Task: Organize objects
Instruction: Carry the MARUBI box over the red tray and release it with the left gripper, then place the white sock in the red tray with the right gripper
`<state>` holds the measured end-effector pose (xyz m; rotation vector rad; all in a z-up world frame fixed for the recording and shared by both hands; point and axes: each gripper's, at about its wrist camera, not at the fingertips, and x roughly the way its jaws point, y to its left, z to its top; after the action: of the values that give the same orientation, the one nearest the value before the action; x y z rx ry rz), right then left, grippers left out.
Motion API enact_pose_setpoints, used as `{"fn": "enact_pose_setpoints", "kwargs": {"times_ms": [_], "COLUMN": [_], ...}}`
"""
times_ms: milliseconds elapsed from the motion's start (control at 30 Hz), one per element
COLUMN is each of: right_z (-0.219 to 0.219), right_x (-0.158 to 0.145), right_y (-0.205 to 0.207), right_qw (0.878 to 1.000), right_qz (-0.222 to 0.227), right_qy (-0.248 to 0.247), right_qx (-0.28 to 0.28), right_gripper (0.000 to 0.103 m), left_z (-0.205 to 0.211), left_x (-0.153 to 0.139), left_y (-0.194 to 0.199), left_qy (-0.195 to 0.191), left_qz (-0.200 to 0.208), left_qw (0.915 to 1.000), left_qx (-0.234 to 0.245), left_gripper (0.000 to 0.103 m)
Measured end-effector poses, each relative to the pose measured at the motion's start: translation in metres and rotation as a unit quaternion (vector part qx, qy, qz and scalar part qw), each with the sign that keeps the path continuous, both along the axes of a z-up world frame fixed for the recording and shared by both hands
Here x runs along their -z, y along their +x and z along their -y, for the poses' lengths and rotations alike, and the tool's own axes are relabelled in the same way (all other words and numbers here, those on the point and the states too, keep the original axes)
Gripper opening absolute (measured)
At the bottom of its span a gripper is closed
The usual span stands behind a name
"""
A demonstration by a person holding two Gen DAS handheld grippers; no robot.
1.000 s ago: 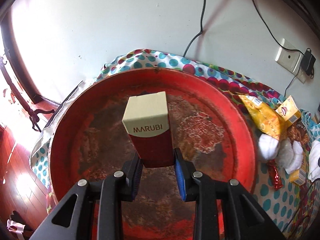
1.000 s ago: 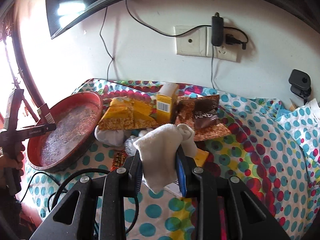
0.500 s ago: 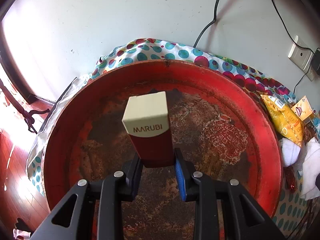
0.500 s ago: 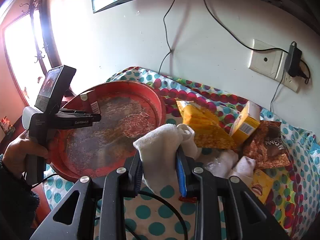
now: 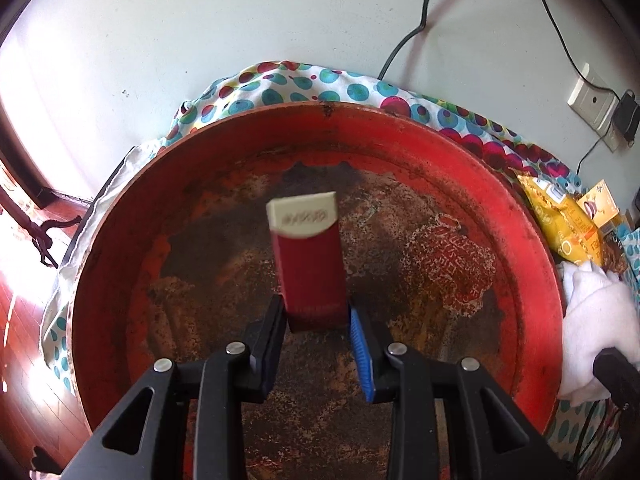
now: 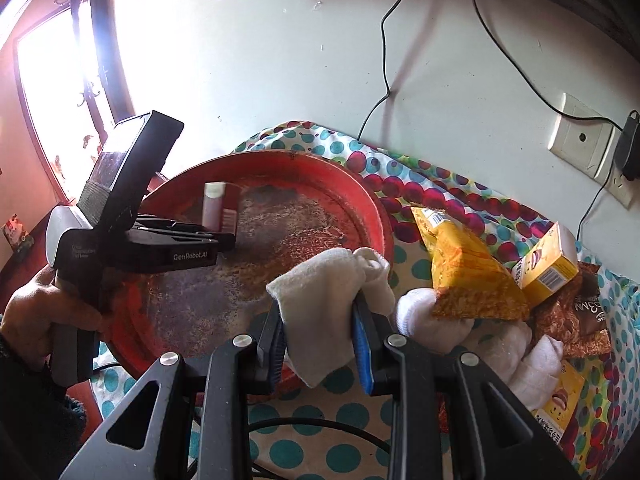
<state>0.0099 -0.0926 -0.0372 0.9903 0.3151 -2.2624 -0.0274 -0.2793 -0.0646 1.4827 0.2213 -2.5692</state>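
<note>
Against the white wall, a round red rusted metal tray (image 5: 532,248) is seen on polka-dot cloth (image 5: 280,88). Over it, a tall red cream-capped box (image 5: 310,264) is blurred, long axis pointing away, between the left gripper's (image 5: 318,344) opening jaws. A white folded cloth (image 6: 320,312) is clamped by the right gripper (image 6: 320,352).

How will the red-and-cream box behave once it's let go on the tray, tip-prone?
Probably tip-prone: the red-and-cream box is tall and narrow, standing on a small end on the red tray. Likely stiff and light, since its edges stay straight between the left gripper fingers, whose jaws are opening. Its blurred top suggests it is already toppling.
</note>
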Motion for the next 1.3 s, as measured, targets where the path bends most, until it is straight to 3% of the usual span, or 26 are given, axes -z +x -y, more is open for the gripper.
{"fn": "enact_pose_setpoints", "kwargs": {"times_ms": [367,600,833,967,1067,1133,1300], "right_z": [0.042,0.08,0.106,0.109,0.11,0.108,0.089], "right_x": [0.012,0.017,0.033,0.037,0.036,0.033,0.017], "right_y": [-0.038,-0.076,-0.101,-0.102,-0.101,-0.1,-0.088], "right_qw": [0.999,0.999,0.998,0.998,0.998,0.999,0.999], "right_qz": [0.012,0.022,0.04,0.04,0.034,0.029,0.007], "right_qy": [0.02,0.028,0.042,0.038,0.042,0.037,0.027], "right_qx": [-0.025,-0.033,-0.028,-0.024,-0.027,-0.025,-0.019], "right_gripper": [0.027,0.027,0.027,0.028,0.033,0.044,0.05], "left_z": [-0.001,0.032,0.04,0.035,0.031,0.029,0.02], "left_x": [-0.004,-0.012,-0.021,-0.024,-0.024,-0.024,-0.032], "left_y": [0.011,0.024,0.029,0.028,0.026,0.025,0.024], "left_qy": [-0.05,-0.028,0.006,0.003,0.002,-0.003,0.002], "left_qz": [0.008,-0.001,-0.022,-0.026,-0.024,-0.023,-0.033], "left_qw": [0.9984,0.9995,0.9996,0.9996,0.9997,0.9997,0.9995], "left_qx": [0.026,-0.015,-0.018,-0.011,-0.007,-0.005,0.0], "left_gripper": [0.041,0.042,0.042,0.042,0.042,0.042,0.042]}}
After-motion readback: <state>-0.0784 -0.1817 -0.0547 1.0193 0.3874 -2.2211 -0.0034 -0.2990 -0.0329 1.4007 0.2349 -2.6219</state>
